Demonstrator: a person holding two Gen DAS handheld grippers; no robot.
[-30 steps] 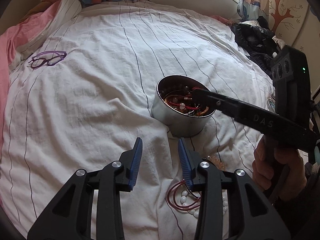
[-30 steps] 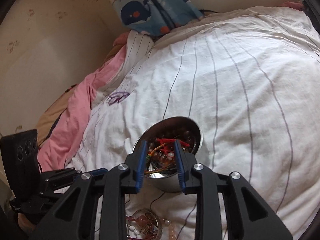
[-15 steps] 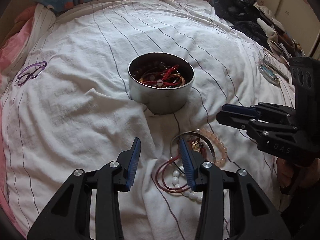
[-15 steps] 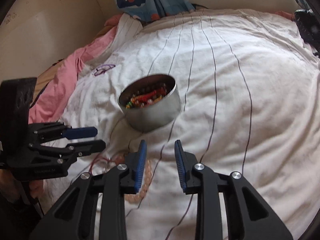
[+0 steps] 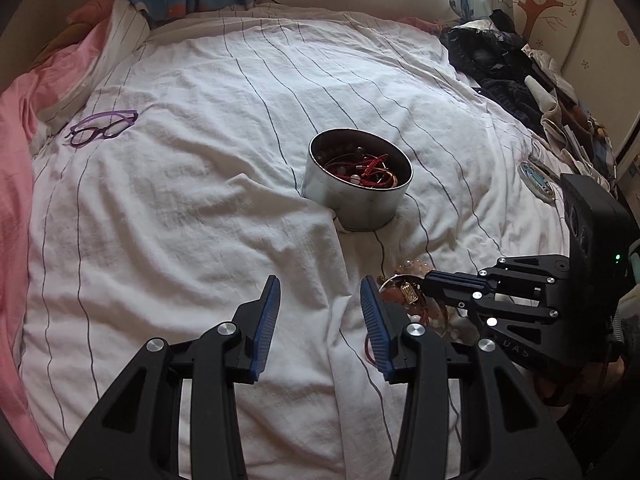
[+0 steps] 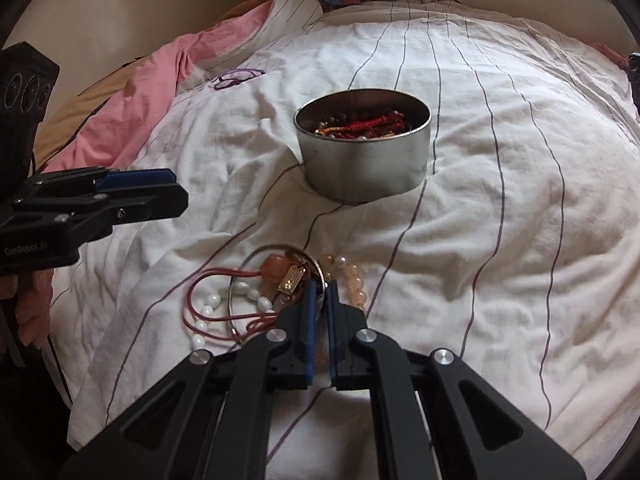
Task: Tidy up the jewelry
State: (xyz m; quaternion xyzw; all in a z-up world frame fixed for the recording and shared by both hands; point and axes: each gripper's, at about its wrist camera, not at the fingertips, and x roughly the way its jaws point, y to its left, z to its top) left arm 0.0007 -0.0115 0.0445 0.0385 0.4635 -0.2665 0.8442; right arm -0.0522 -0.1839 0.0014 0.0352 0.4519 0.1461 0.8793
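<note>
A round metal tin (image 5: 356, 184) (image 6: 362, 152) with red cords and bead bracelets inside stands on the white striped bedsheet. In front of it lies a pile of loose jewelry (image 6: 280, 292): a thin silver bangle (image 6: 260, 250), a red cord, white beads, a peach bead bracelet (image 6: 354, 276) and a gold charm. My right gripper (image 6: 320, 290) is down on the pile with its jaws nearly closed on the bangle's right edge; it also shows in the left wrist view (image 5: 430, 280). My left gripper (image 5: 320, 300) is open and empty, just left of the pile.
Purple glasses (image 5: 102, 128) lie on the sheet at the far left. A pink blanket (image 5: 16, 152) runs along the left side. Dark clothes and clutter (image 5: 504, 76) are heaped at the far right. A round patterned lid (image 5: 538, 178) lies right of the tin.
My right gripper left the tin, came down to the jewelry pile and closed from open onto the bangle. My left gripper stayed open, shifting slightly left of the pile.
</note>
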